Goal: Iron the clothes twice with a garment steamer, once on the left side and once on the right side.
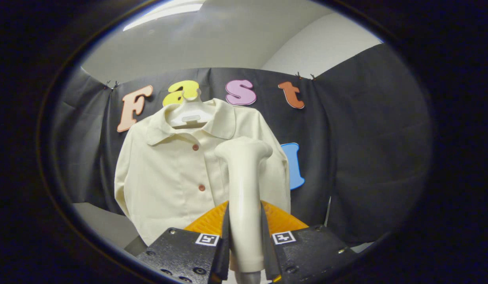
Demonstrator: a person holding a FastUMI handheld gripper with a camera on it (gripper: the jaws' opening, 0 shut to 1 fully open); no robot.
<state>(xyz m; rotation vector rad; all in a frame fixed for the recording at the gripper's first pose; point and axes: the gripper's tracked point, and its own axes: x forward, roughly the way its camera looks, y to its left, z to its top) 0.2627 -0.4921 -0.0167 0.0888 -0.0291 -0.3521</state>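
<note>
Tool (245, 240) clamped on the cream plastic garment steamer (244, 185), both fingers pressed against its upright handle. Steamer head rises just in front of the cream button-front shirt (169, 173), right of the 2 brown buttons. Shirt hangs on a white plastic hanger (190, 115).

Screwed tongs (244, 236) mounts each carry a square black-and-white marker.

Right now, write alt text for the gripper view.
The gripper is shut on a cream garment steamer, both fingers pressing its handle, head raised. Just beyond hangs a cream buttoned shirt on a white hanger against the black cloth wall.
</note>
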